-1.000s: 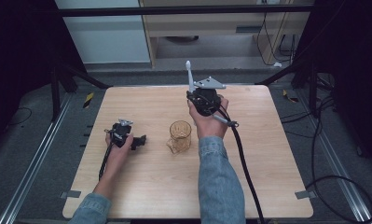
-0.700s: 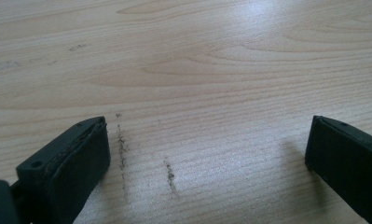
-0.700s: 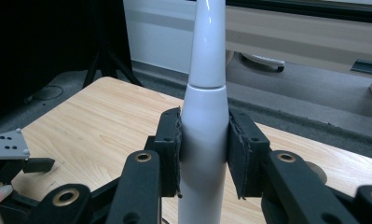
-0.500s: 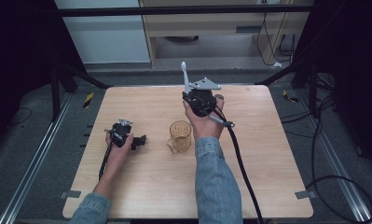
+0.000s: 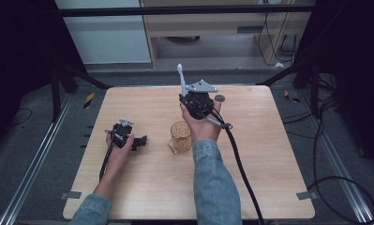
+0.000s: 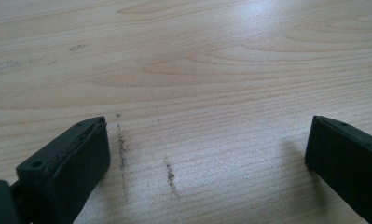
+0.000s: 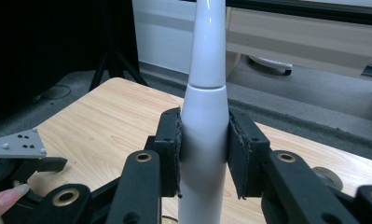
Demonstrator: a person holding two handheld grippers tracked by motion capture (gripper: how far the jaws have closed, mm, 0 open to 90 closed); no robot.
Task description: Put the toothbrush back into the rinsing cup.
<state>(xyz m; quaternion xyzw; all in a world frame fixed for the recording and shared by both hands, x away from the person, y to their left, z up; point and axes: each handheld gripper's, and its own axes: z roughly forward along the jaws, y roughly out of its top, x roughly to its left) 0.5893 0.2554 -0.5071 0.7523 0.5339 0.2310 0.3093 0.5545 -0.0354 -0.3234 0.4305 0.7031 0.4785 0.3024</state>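
Note:
My right gripper [image 5: 185, 97] is raised above the table's far middle, shut on a white toothbrush-like stick [image 5: 181, 79] that points upward. In the right gripper view both pads clamp its thick handle [image 7: 203, 135]. An amber ribbed glass cup [image 5: 180, 137] stands upright on the table, just nearer than that hand and below it. My left gripper [image 5: 142, 140] rests on the table to the cup's left, open; in the left gripper view its jaws [image 6: 207, 158] stand wide apart over bare wood.
The wooden table [image 5: 269, 178] has free surface at the right and front. A small grey round object [image 5: 219, 98] lies beside my right hand. A cable [image 5: 241, 168] trails from the right gripper toward the front edge. Cabinets and dark frame legs stand beyond the table.
My right gripper has shifted a little to the left with the white stick still held upright. The left gripper and the cup have stayed put.

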